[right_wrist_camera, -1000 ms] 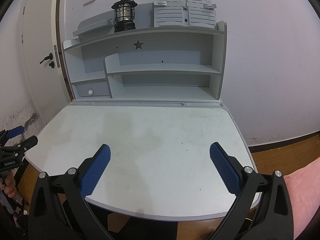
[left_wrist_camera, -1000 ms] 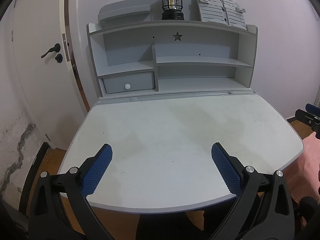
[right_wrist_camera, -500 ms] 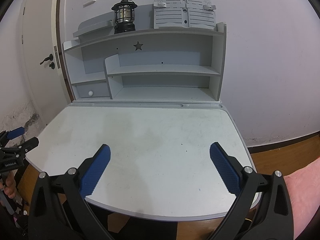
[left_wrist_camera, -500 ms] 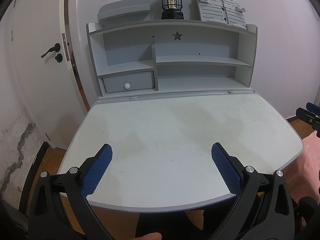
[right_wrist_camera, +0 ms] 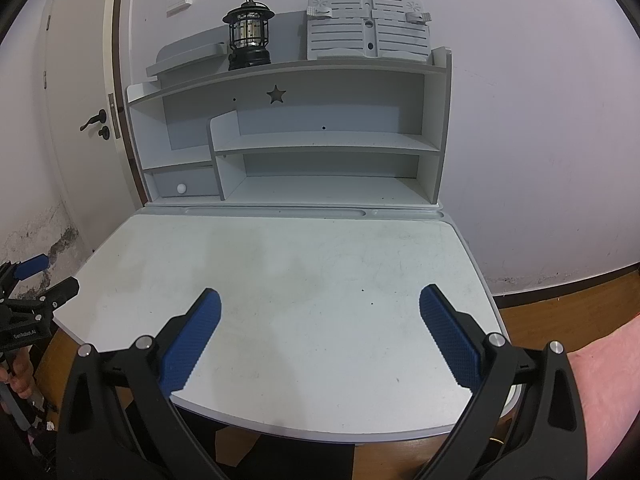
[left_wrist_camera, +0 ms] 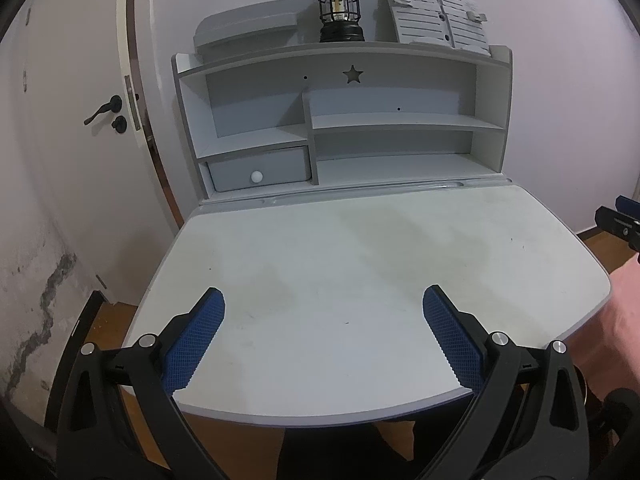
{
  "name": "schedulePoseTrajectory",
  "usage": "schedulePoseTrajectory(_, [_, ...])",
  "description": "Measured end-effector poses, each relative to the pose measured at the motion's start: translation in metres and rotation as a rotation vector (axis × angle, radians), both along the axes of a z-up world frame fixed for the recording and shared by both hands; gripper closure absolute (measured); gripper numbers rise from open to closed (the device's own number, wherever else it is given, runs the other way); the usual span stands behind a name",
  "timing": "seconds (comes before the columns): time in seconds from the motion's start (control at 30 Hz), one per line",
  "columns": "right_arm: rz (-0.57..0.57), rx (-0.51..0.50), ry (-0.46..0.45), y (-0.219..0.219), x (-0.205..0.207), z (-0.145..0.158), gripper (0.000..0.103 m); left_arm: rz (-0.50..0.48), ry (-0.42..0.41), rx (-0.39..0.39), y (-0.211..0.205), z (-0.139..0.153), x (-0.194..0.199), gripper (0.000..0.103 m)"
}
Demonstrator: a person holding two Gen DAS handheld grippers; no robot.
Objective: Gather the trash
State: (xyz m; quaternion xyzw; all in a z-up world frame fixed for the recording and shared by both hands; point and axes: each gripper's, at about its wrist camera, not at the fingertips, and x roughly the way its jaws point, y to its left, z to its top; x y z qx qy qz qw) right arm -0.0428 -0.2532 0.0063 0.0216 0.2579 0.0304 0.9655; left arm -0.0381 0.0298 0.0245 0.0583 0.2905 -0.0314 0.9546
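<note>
No trash shows in either view. My left gripper (left_wrist_camera: 322, 300) hangs open over the near edge of the white desk top (left_wrist_camera: 360, 256), nothing between its blue pads. My right gripper (right_wrist_camera: 320, 300) is open too, above the desk top (right_wrist_camera: 304, 264) near its front edge. The left gripper (right_wrist_camera: 36, 280) also appears at the left border of the right wrist view, and the right gripper (left_wrist_camera: 620, 220) at the right border of the left wrist view.
A grey shelf unit (left_wrist_camera: 340, 120) with a small drawer (left_wrist_camera: 258, 168) stands at the back of the desk. A black lantern (left_wrist_camera: 338, 8) and a white slatted stand (left_wrist_camera: 436, 12) sit on top. A door (left_wrist_camera: 80, 120) is left; wooden floor (right_wrist_camera: 560, 296) right.
</note>
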Motion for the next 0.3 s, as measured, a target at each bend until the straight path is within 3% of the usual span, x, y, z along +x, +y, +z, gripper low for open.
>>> schedulePoseTrajectory(0.3, [0.000,0.001,0.001,0.0003,-0.0001,-0.0003,0.007,0.006,0.021,-0.023,0.0043,-0.0003,0.0046,0.007])
